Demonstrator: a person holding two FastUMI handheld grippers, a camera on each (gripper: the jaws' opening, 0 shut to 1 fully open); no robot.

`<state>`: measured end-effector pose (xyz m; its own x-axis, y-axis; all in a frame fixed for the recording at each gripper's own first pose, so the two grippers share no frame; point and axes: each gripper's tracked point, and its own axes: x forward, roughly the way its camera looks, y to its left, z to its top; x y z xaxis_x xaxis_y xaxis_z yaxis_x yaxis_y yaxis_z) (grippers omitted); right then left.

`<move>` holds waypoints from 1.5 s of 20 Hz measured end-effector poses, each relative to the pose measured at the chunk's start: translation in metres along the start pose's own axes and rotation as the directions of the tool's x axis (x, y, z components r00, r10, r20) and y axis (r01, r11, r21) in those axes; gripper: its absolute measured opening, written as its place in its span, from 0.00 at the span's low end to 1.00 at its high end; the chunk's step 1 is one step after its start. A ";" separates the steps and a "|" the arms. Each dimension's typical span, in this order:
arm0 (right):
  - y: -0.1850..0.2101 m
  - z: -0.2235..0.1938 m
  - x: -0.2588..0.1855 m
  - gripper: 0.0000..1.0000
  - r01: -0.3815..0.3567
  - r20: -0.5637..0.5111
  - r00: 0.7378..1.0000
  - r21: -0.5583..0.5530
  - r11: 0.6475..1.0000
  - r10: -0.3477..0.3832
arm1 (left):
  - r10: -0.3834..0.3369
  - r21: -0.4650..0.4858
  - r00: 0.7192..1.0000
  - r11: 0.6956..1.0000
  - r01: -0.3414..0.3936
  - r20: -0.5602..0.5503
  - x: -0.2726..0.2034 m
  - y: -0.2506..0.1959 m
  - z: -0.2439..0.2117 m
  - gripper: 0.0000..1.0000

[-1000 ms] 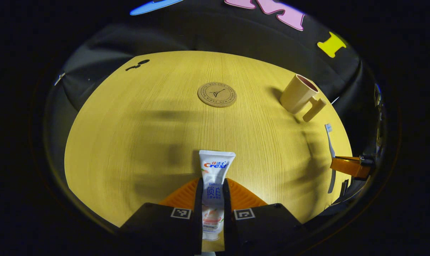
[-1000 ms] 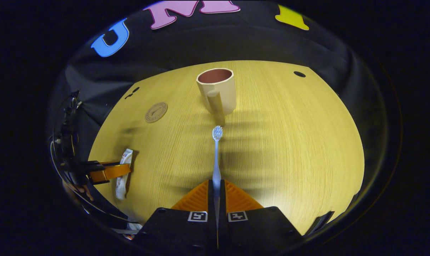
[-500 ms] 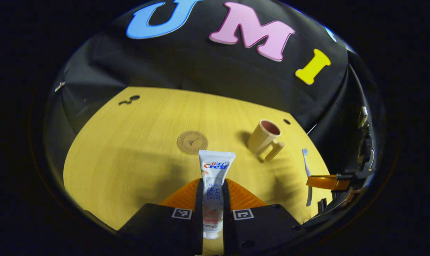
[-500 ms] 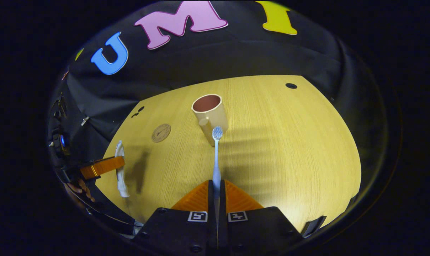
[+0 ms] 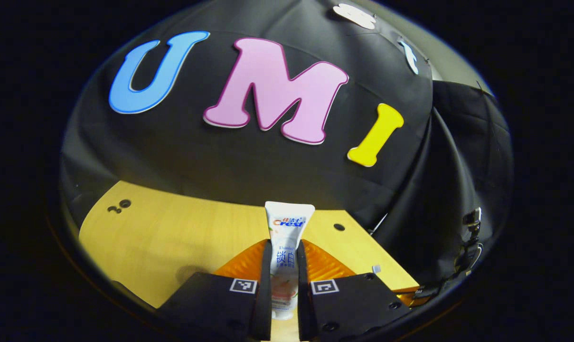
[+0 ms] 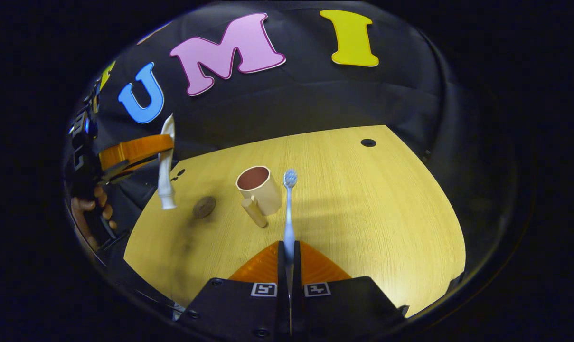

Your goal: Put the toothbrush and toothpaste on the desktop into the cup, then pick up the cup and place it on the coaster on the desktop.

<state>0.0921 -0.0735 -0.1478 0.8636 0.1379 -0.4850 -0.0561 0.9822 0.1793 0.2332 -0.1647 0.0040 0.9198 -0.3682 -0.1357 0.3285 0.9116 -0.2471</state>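
1. While the left gripper [image 5: 283, 266] points up toward the booth's black cloth wall [image 5: 268, 166], its two fingers [image 5: 266, 266] press on either side of a white toothpaste tube [image 5: 287, 237], which stands up between them with its flat crimped end farthest from the camera.
2. Beyond the tube in the left gripper view lies the far strip of the yellow wooden desktop [image 5: 173, 228], with a small dark hole [image 5: 339, 227] near its far right edge.
3. At the left of the right gripper view, the same tube [image 6: 165, 166] hangs well above the desktop in the other gripper [image 6: 135, 149], cap end down, with a hand [image 6: 89, 213] below it.
4. Clamped between the fingers of the right gripper [image 6: 289, 251] is a blue toothbrush [image 6: 289, 209]; both fingers press on its handle and its bristled head points away from the camera.
5. Just left of the brush head sits the beige cup [image 6: 258, 187], upright on the desktop [image 6: 362, 213], its handle turned toward the near side and its inside reddish-brown.
6. Left of the cup lies the round cork coaster [image 6: 204, 207], apart from it and in shadow beneath the raised tube.
7. Near the far right edge in this view is a dark hole [image 6: 368, 142] in the desktop.
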 end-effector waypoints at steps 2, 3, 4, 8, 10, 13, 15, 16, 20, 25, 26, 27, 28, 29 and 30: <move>-0.003 0.004 0.002 0.06 -0.004 -0.004 1.000 0.023 1.000 0.004 | -0.035 0.014 0.999 0.999 0.035 0.023 0.029 -0.013 0.008 0.27; -0.007 0.004 0.004 0.06 0.001 -0.020 1.000 0.031 1.000 -0.001 | -0.052 0.020 0.998 0.999 0.051 0.035 0.043 -0.016 0.008 0.27; -0.007 0.007 0.005 0.06 -0.003 -0.017 1.000 0.039 0.999 0.004 | -0.067 0.015 0.997 0.998 0.067 0.048 0.057 -0.020 0.006 0.27; -0.012 0.022 0.018 0.06 -0.028 0.013 1.000 0.056 0.998 0.027 | -0.120 -0.029 0.984 0.992 0.125 0.132 0.098 -0.022 0.005 0.27; -0.015 0.025 0.024 0.06 -0.034 0.025 0.999 0.055 0.998 0.033 | -0.145 -0.031 0.978 0.988 0.151 0.151 0.112 -0.020 0.000 0.27; -0.020 0.026 0.036 0.06 -0.033 0.046 0.998 0.021 0.999 0.032 | -0.169 -0.018 0.973 0.985 0.174 0.158 0.124 -0.014 -0.023 0.27; -0.019 0.028 0.045 0.06 -0.036 0.068 0.997 0.001 0.999 0.036 | -0.182 0.021 0.969 0.983 0.181 0.167 0.128 -0.013 -0.038 0.27; -0.017 0.029 0.048 0.06 -0.045 0.077 0.996 -0.004 0.999 0.045 | -0.184 0.043 0.967 0.983 0.179 0.176 0.128 -0.013 -0.043 0.27; -0.011 0.032 0.059 0.06 -0.060 0.111 0.992 -0.030 0.998 0.063 | -0.194 0.095 0.965 0.979 0.180 0.173 0.131 -0.016 -0.070 0.31; -0.002 0.046 0.064 0.06 -0.079 0.162 0.983 -0.053 0.995 0.086 | -0.164 0.066 0.972 0.986 0.155 0.170 0.124 -0.012 -0.081 0.54; 0.000 0.047 0.064 0.06 -0.087 0.168 0.981 -0.052 0.995 0.095 | -0.168 0.066 0.969 0.985 0.158 0.182 0.117 -0.014 -0.075 0.66; 0.003 0.050 0.064 0.06 -0.099 0.173 0.979 -0.044 0.994 0.105 | -0.157 0.076 0.968 0.987 0.145 0.197 0.109 -0.012 -0.068 0.83; 0.007 0.053 0.065 0.06 -0.110 0.181 0.977 -0.040 0.993 0.116 | -0.151 0.086 0.965 0.987 0.135 0.214 0.107 -0.012 -0.061 1.00; 0.010 0.055 0.068 0.06 -0.116 0.186 0.975 -0.039 0.993 0.121 | -0.140 0.093 0.962 0.988 0.122 0.234 0.100 -0.009 -0.052 1.00; 0.014 0.058 0.069 0.06 -0.128 0.193 0.972 -0.036 0.991 0.132 | -0.125 0.096 0.962 0.990 0.104 0.242 0.097 -0.005 -0.047 0.97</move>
<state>0.1800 -0.0573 -0.1290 0.9288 0.2393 -0.2831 -0.1837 0.9605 0.2092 0.3108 -0.2135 -0.0531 0.8961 -0.4236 0.1329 0.4415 0.8817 -0.1662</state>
